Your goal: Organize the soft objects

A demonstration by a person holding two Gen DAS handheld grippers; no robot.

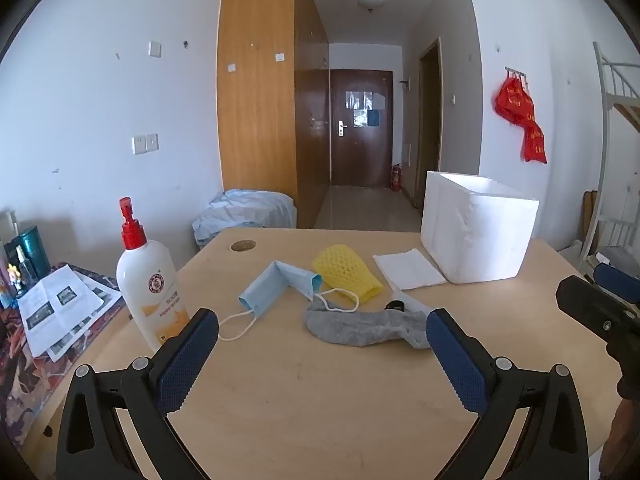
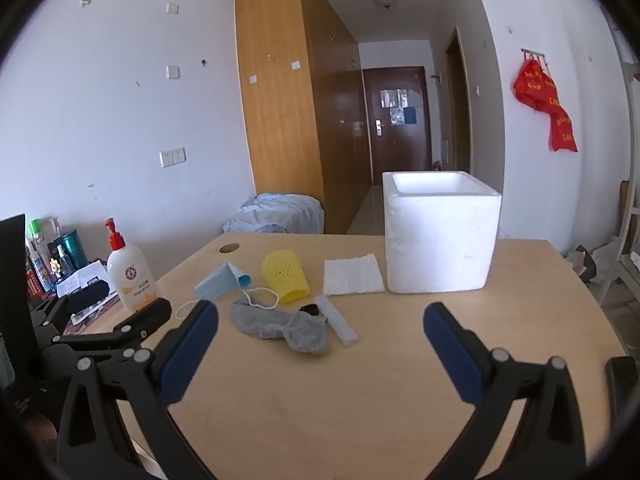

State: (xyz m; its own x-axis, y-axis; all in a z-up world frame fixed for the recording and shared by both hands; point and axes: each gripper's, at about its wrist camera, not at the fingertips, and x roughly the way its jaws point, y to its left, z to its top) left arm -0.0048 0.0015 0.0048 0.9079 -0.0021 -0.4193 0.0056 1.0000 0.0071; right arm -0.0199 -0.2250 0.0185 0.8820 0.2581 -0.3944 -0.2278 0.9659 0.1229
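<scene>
Bare table (image 2: 320, 420) before both spread grippers (image 2: 320, 320)

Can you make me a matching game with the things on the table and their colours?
Things:
1. crumpled sock
2. foam net sleeve
3. folded face mask
4. open foam box

Colours:
A. white
B. light blue
C. grey
D. yellow

Pairs: 1-C, 2-D, 3-B, 4-A
</scene>
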